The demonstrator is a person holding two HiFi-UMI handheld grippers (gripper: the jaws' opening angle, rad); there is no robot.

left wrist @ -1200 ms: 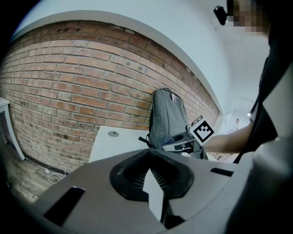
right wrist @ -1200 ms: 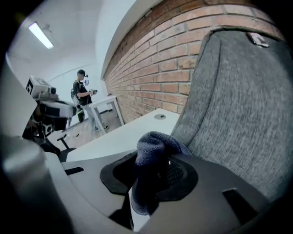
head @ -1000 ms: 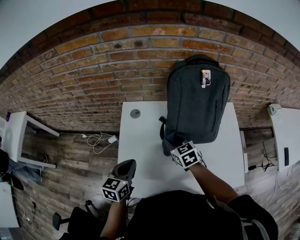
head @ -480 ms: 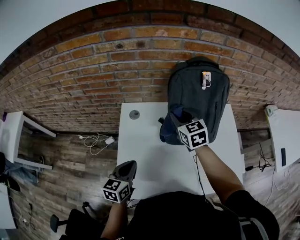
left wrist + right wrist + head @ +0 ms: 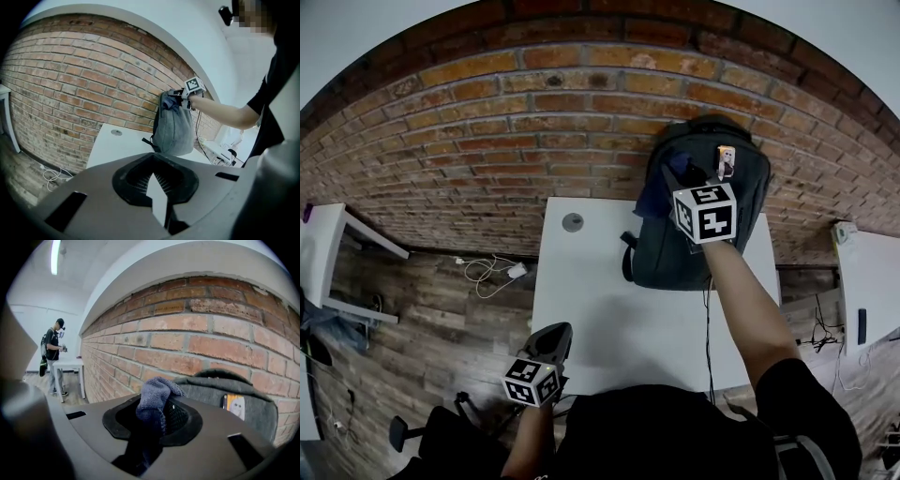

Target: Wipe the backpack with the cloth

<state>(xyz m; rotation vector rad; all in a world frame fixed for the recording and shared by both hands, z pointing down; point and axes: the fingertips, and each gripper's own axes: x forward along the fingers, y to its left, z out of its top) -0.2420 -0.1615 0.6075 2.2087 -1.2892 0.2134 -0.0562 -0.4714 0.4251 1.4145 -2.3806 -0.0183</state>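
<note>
A dark grey backpack [image 5: 698, 239] stands on the white table [image 5: 600, 309], leaning against the brick wall. A small yellow and white tag [image 5: 725, 159] hangs near its top. My right gripper [image 5: 668, 180] is up at the backpack's upper left, shut on a blue cloth [image 5: 652, 199] that lies against the fabric. In the right gripper view the cloth [image 5: 154, 397] bunches out of the gripper [image 5: 157, 414] in front of the backpack's top [image 5: 211, 390]. My left gripper [image 5: 550, 342] hangs at the table's near edge, shut and empty, its tips [image 5: 154, 183] facing the backpack [image 5: 174, 129].
A round cable grommet [image 5: 573, 222] sits in the table's far left corner. Cables [image 5: 492, 275] lie on the wooden floor to the left. Other white tables stand at the far left [image 5: 323, 253] and right [image 5: 862, 281]. A person [image 5: 52, 357] stands far off.
My right gripper has carried the cloth up the backpack, from its lower end to its upper left near the wall. The left gripper has stayed where it was.
</note>
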